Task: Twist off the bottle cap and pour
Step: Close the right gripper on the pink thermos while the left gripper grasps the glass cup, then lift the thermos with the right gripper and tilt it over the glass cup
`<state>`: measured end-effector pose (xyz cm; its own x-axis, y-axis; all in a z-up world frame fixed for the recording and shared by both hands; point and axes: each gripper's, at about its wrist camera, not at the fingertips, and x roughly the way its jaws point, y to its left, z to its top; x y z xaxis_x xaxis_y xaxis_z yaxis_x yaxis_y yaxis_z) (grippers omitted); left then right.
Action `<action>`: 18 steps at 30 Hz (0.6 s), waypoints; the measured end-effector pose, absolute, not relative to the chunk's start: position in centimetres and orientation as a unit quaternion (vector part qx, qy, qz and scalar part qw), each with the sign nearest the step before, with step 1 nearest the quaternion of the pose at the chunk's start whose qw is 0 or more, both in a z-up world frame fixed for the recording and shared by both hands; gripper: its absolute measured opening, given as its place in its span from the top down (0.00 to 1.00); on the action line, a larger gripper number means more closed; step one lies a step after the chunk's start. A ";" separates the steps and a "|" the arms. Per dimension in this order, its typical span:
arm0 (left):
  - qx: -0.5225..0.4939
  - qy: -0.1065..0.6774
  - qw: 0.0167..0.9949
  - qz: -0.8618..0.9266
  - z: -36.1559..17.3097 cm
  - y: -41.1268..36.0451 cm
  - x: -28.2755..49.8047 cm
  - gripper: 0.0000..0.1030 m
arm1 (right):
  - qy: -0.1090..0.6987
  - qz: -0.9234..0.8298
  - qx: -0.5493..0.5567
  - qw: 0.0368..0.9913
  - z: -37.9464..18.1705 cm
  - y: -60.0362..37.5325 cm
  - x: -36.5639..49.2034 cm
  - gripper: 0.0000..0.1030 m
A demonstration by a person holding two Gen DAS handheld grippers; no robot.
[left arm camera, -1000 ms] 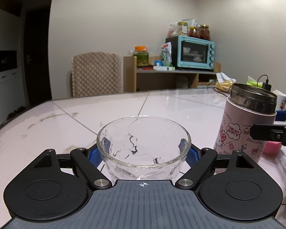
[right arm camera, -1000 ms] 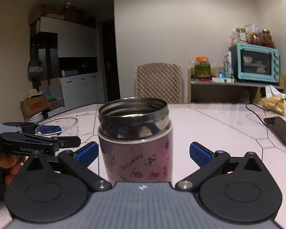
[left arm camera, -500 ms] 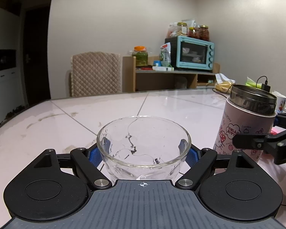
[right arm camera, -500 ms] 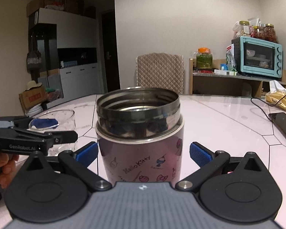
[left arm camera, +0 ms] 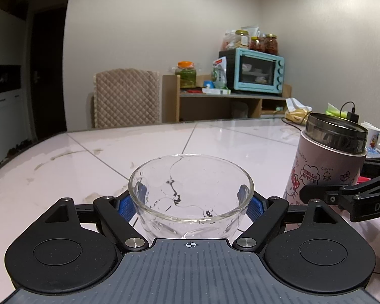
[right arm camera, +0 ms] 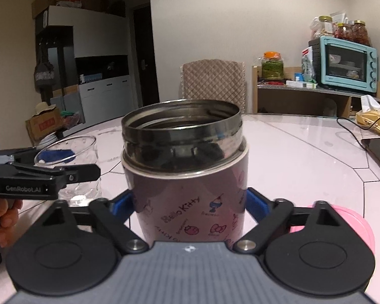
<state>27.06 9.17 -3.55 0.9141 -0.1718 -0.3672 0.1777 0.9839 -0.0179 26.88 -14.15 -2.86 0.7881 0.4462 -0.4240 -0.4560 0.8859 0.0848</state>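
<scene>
My left gripper is shut on a clear glass bowl that stands on the white table; its blue pads press both sides. My right gripper is shut on a pink Hello Kitty thermos bottle with an open steel mouth and no cap. The bottle tilts slightly. It also shows in the left wrist view, right of the bowl, with the right gripper around it. The bowl shows in the right wrist view at left, held by the left gripper. A pink cap lies behind the right finger.
A phone on a cable lies at the table's right. Mugs stand beyond the bottle. A quilted chair and a shelf with a teal oven are behind the table.
My right gripper has closed its pads onto the bottle and lifted it a little, tilting it. The left gripper and bowl have not moved.
</scene>
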 end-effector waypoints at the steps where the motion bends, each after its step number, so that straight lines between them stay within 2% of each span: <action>1: 0.008 0.187 0.978 -0.089 -3.6 9.1 27.1 0.16 | 0.221 0.239 -0.011 0.946 -2.9 -14.1 26.9 0.14; 18: 0.016 0.189 0.974 -0.121 -3.6 9.1 26.8 0.16 | 0.205 0.254 -0.055 0.944 -2.4 -13.7 26.7 0.15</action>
<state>26.81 9.13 -3.59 0.8993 -0.2299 -0.3720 0.2418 0.9702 -0.0149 26.69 -13.69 -2.40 0.7876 0.4564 -0.4140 -0.5012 0.8653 0.0005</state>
